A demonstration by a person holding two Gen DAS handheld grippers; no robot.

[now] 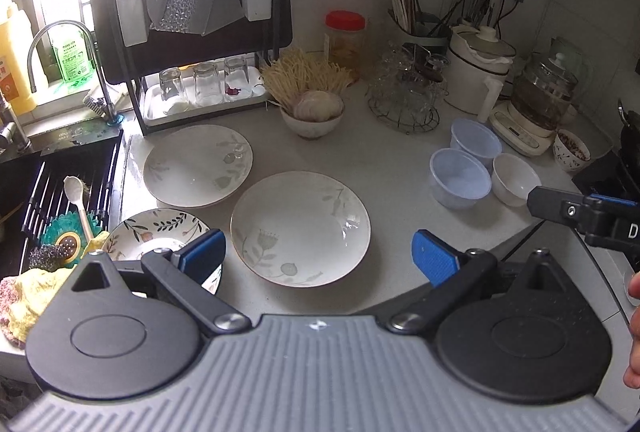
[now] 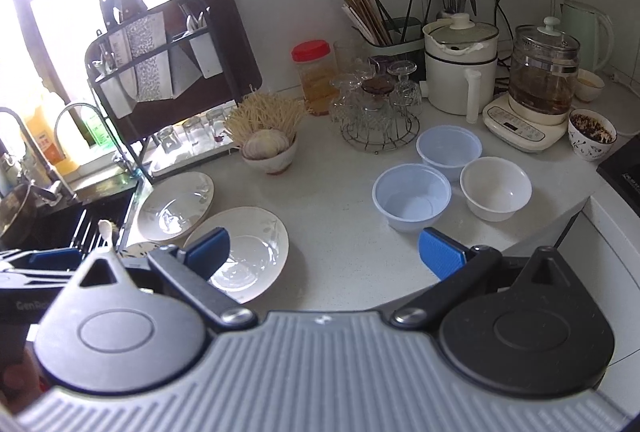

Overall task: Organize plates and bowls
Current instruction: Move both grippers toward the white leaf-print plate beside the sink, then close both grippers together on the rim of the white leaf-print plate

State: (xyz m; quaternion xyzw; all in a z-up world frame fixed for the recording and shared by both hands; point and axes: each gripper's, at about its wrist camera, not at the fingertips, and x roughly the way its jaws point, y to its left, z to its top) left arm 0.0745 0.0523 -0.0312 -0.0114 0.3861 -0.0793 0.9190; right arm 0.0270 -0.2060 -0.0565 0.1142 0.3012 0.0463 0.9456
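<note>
Hovering with both grippers spread and empty, your left gripper (image 1: 318, 258) over the nearest plate (image 1: 300, 228) (glossy, shallow-rimmed) risks slipping off it.

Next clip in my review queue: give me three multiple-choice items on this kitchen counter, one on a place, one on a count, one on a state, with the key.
1. Where does the white ceramic bowl sit?
A. In the sink
B. Beside the two plastic bowls
C. On the dish rack

2. How many translucent blue plastic bowls are on the counter?
A. One
B. Two
C. Four

3. How do the left tongs stand?
A. Open, holding nothing
C. Shut on a spoon
B. Shut on a plate

Key: 1 B, it stands right of the nearer plastic bowl and in front of the farther plastic bowl. 2 B, only those two show. 3 A, the blue pads are wide apart above the nearest pale plate.
</note>
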